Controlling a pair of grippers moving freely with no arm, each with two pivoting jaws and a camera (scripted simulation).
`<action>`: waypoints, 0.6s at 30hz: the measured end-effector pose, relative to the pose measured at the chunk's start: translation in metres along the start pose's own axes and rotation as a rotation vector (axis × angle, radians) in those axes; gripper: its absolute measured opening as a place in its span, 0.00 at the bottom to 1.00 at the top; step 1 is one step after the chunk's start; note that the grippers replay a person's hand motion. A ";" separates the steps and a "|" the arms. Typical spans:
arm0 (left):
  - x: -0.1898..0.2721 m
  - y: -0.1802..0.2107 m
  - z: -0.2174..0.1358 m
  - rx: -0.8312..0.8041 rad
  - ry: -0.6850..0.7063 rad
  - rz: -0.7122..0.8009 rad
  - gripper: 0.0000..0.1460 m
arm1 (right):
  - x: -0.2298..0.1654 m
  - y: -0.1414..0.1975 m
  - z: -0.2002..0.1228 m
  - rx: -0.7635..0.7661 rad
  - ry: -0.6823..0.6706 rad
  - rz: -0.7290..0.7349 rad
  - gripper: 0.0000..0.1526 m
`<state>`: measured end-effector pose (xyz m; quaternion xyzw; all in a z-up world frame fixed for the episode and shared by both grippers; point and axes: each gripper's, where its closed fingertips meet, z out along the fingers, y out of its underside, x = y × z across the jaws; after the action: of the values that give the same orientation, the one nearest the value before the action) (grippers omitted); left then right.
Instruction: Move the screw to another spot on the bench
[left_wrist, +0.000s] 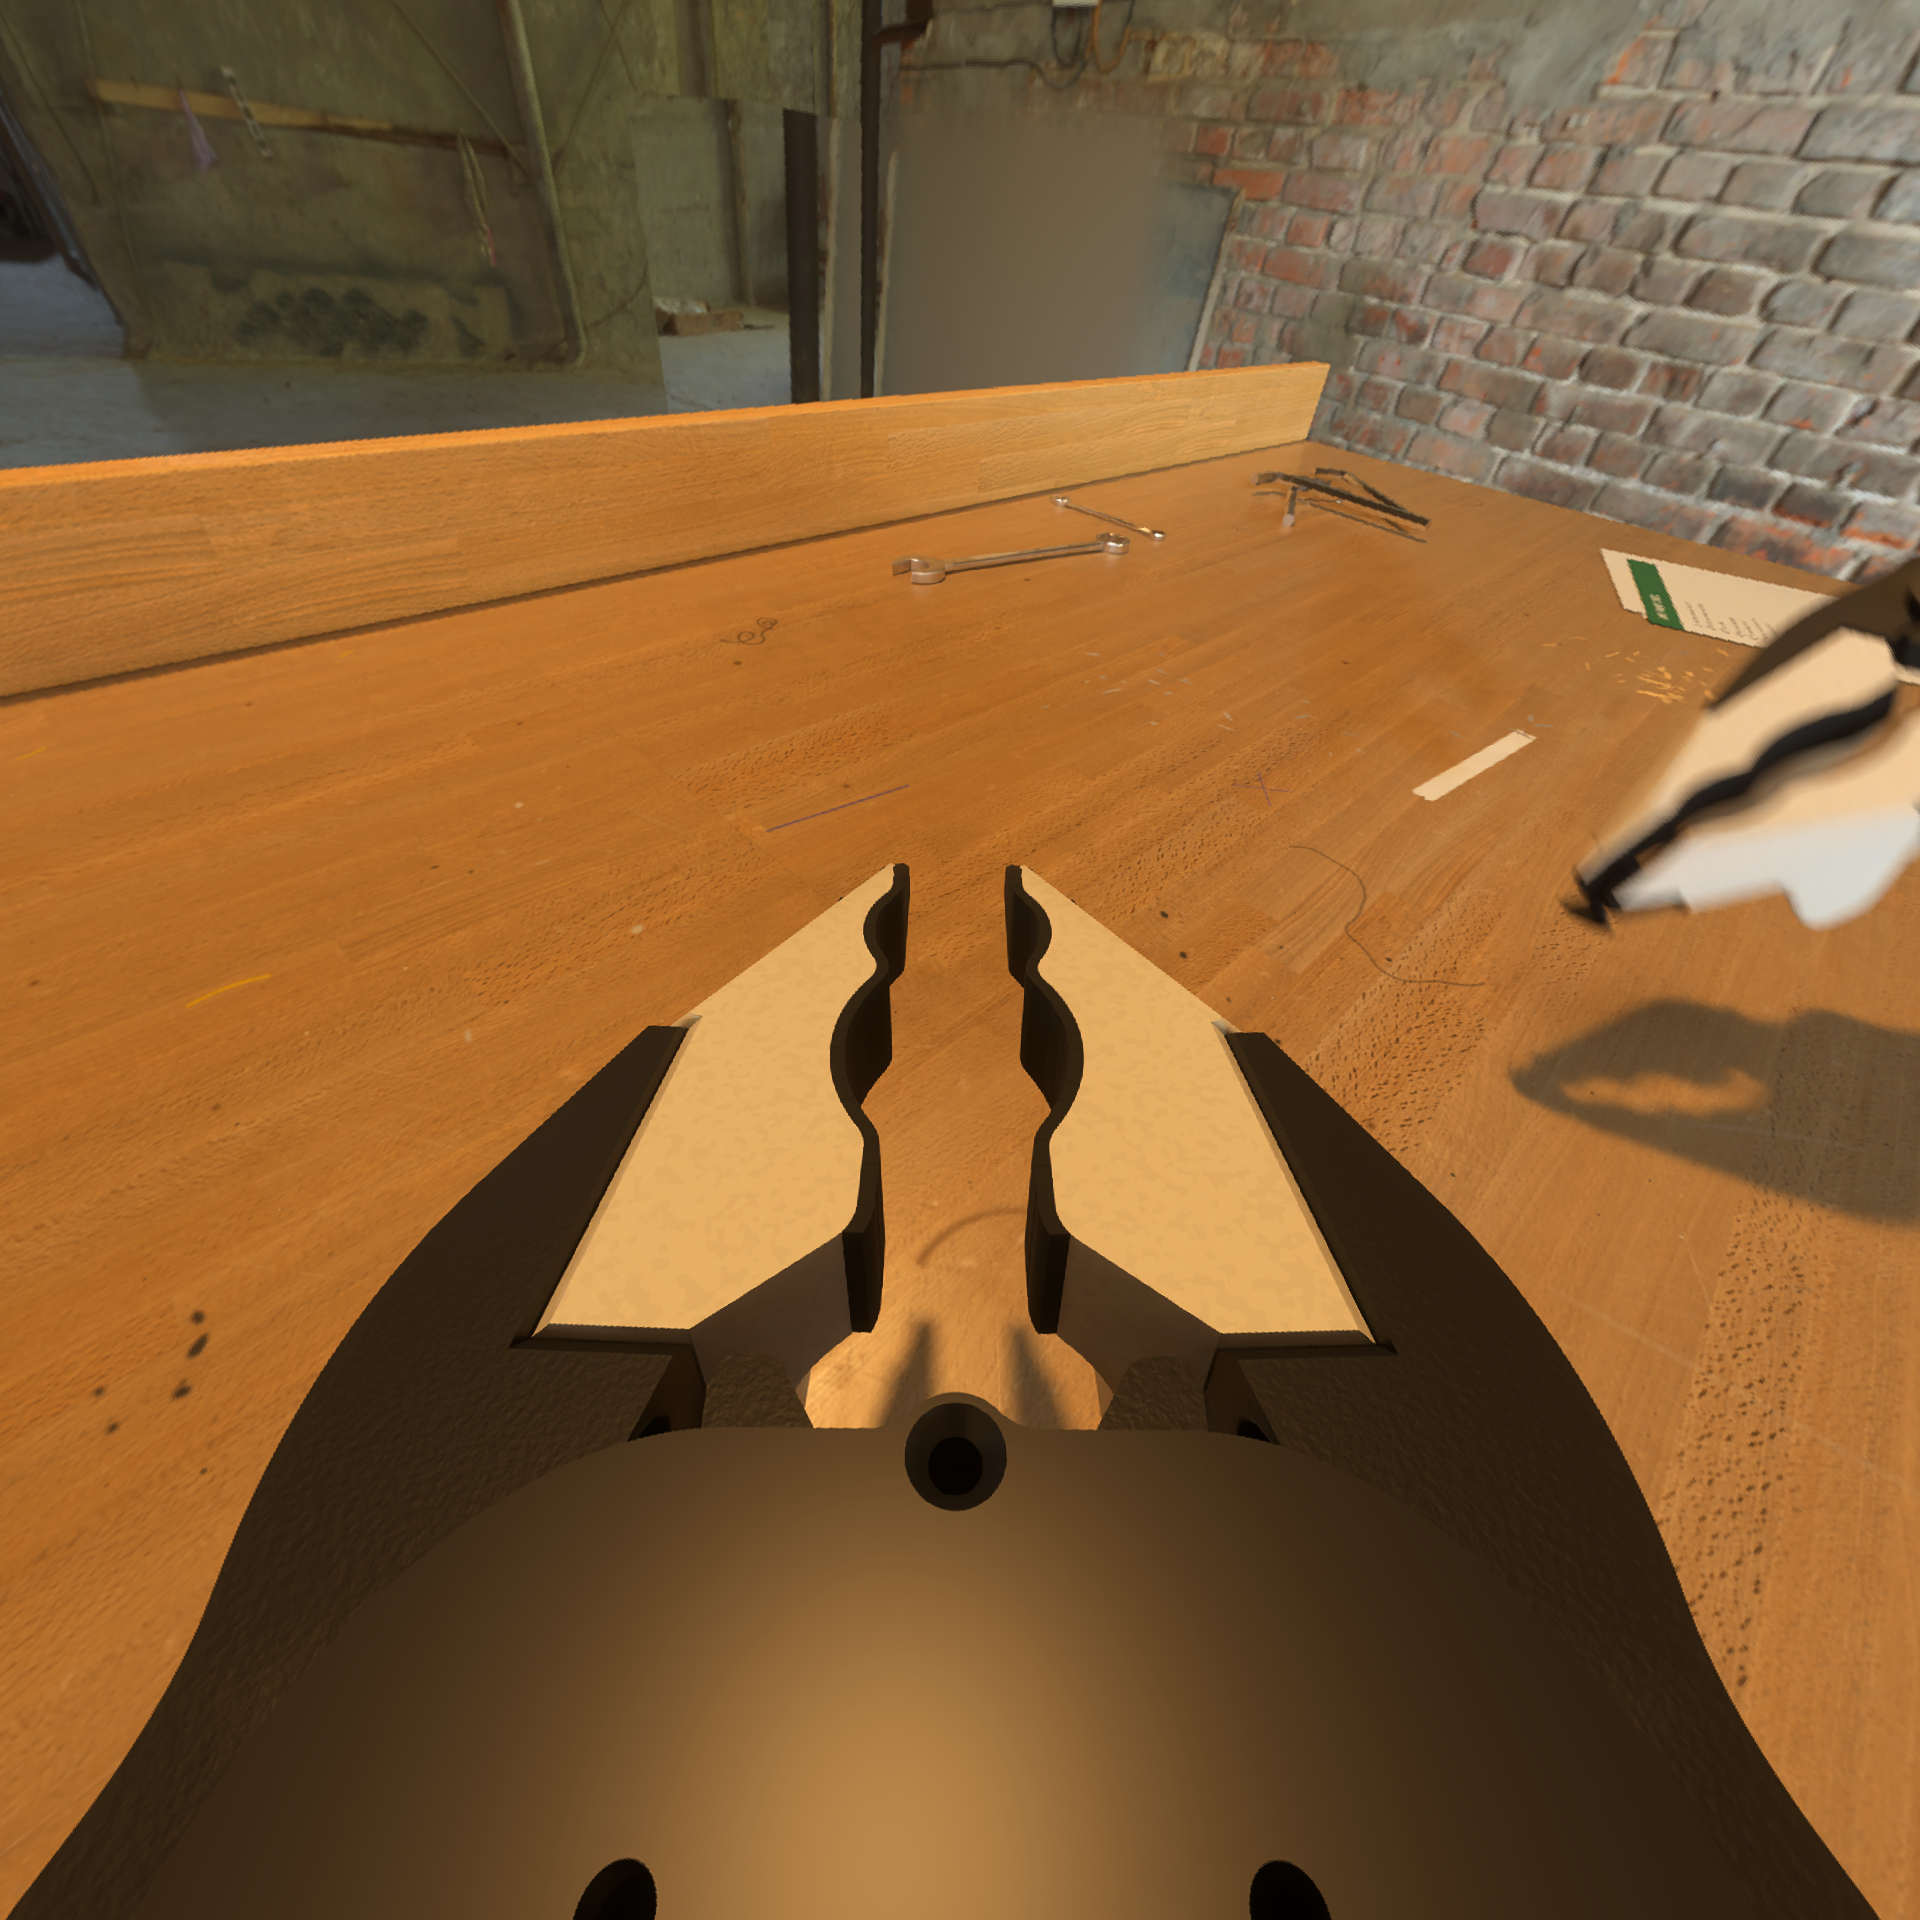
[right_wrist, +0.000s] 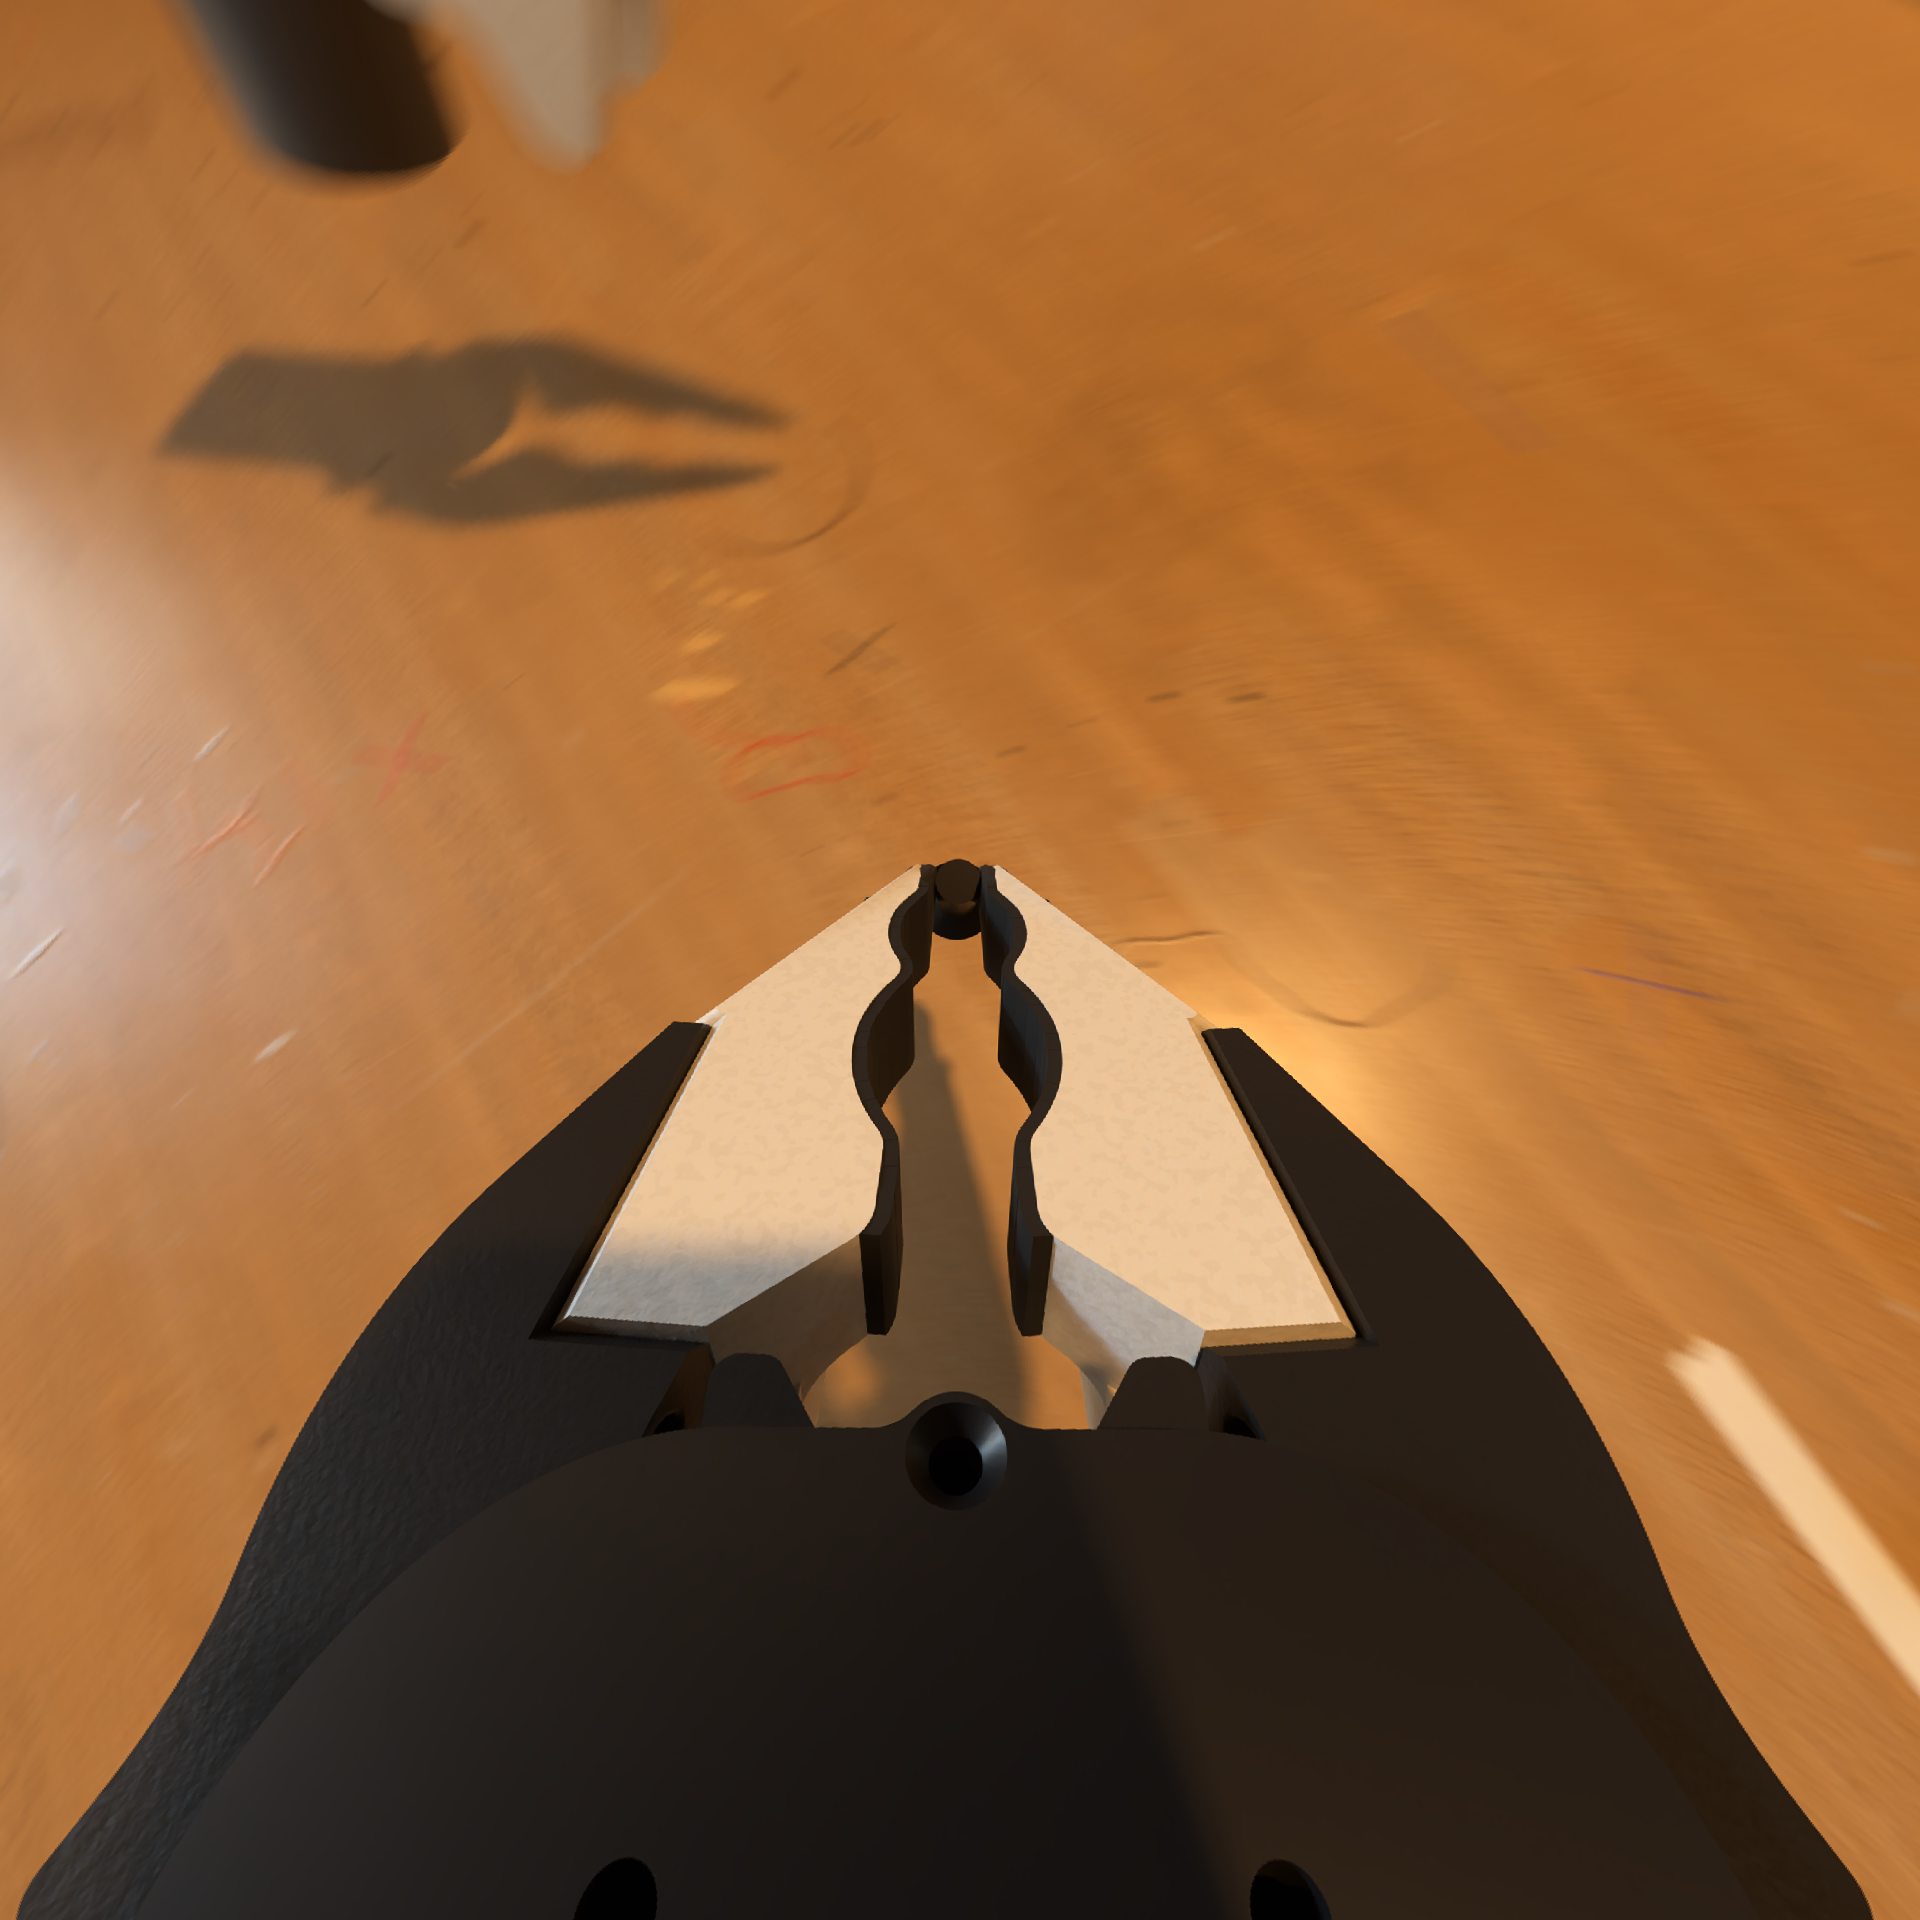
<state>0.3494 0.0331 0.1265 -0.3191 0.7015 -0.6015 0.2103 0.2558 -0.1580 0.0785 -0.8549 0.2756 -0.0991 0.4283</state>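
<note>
In the right wrist view my right gripper (right_wrist: 957, 881) is shut on a small dark screw (right_wrist: 956, 896), pinched at its fingertips and held above the wooden bench (right_wrist: 1351, 520). The same gripper shows in the left wrist view (left_wrist: 1600, 902) at the right edge, tips pointing down to the left, with its shadow on the bench below it. My left gripper (left_wrist: 956, 883) is open and empty, low over the bench (left_wrist: 520, 883), with a narrow gap between its jaws. The left gripper also shows blurred in the right wrist view (right_wrist: 436, 73) at the top left.
A large wrench (left_wrist: 1008, 559) and a smaller one (left_wrist: 1107, 516) lie near the wooden back board (left_wrist: 623, 499). A dark bundle of thin rods (left_wrist: 1340, 497), a white card with a green stripe (left_wrist: 1694, 603) and a white strip (left_wrist: 1473, 766) lie at the right. A brick wall (left_wrist: 1610, 260) stands beyond.
</note>
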 end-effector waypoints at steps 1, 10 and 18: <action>-0.001 0.001 0.000 -0.005 -0.005 -0.004 0.12 | -0.022 0.008 0.008 -0.047 -0.057 -0.032 0.05; 0.004 0.004 0.001 -0.022 0.011 -0.010 0.12 | -0.079 0.050 0.051 -0.235 -0.072 -0.150 0.05; 0.007 0.001 -0.002 -0.019 0.012 0.002 0.12 | -0.074 0.051 0.051 -0.217 -0.002 -0.135 0.05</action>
<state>0.3434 0.0299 0.1263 -0.3167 0.7087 -0.5965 0.2040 0.1957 -0.1073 0.0120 -0.9128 0.2262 -0.0966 0.3260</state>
